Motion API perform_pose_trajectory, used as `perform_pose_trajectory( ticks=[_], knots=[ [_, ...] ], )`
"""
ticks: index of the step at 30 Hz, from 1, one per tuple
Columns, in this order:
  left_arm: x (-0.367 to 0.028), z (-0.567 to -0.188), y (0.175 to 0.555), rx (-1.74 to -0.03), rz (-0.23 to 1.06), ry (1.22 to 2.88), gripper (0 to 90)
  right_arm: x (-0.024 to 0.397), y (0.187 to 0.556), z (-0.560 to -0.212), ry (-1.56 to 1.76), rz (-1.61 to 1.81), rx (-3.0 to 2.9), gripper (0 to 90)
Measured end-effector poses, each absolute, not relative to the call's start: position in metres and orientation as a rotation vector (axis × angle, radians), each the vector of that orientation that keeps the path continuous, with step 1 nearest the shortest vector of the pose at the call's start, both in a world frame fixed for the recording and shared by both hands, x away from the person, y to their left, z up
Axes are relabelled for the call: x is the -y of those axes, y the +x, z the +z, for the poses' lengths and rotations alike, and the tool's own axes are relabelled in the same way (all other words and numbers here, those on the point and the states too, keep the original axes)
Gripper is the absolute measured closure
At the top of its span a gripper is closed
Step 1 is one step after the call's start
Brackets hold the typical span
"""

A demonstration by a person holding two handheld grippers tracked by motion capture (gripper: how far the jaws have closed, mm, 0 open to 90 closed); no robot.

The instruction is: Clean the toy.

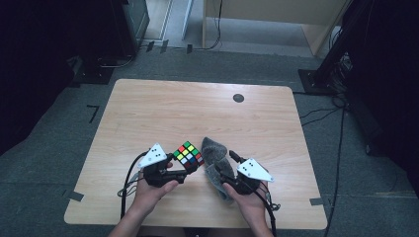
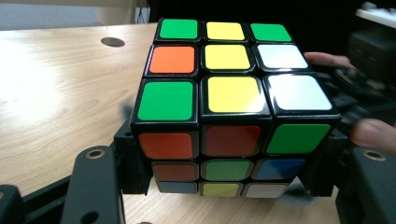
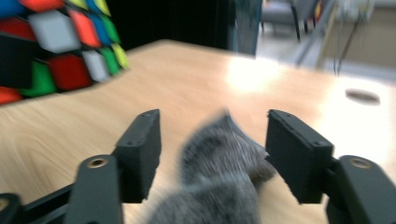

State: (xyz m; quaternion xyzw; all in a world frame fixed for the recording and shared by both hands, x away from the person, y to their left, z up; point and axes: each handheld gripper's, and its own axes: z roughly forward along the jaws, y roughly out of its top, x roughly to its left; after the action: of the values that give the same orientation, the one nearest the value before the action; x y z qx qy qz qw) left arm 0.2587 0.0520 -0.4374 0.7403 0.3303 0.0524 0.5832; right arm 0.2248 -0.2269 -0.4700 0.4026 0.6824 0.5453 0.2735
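cube (image 2: 229,102) clamped in left gripper (image 1: 174,167), grey cloth (image 3: 219,172) loose between right gripper's (image 3: 212,154) parted jaws

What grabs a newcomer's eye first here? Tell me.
The scrambled puzzle cube stands out, clamped in the left gripper near the table's front edge. Right beside it a grey fuzzy cloth lies between the open jaws of the right gripper.
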Motion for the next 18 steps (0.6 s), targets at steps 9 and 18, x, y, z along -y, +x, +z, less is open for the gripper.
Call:
perform_pose_trajectory(
  ticks=[9, 18],
  knots=[
    [-0.055, -0.434, 0.259, -0.828, 0.037, 1.637, 34.1, 0.194, 0.210, -0.467, 0.827, 1.630, -1.888, 23.2],
    [-0.036, -0.436, 0.251, -0.802, -0.039, 1.662, 34.0, 0.176, 0.202, -0.470, 0.737, 1.639, -1.826, 21.1]
  ],
)
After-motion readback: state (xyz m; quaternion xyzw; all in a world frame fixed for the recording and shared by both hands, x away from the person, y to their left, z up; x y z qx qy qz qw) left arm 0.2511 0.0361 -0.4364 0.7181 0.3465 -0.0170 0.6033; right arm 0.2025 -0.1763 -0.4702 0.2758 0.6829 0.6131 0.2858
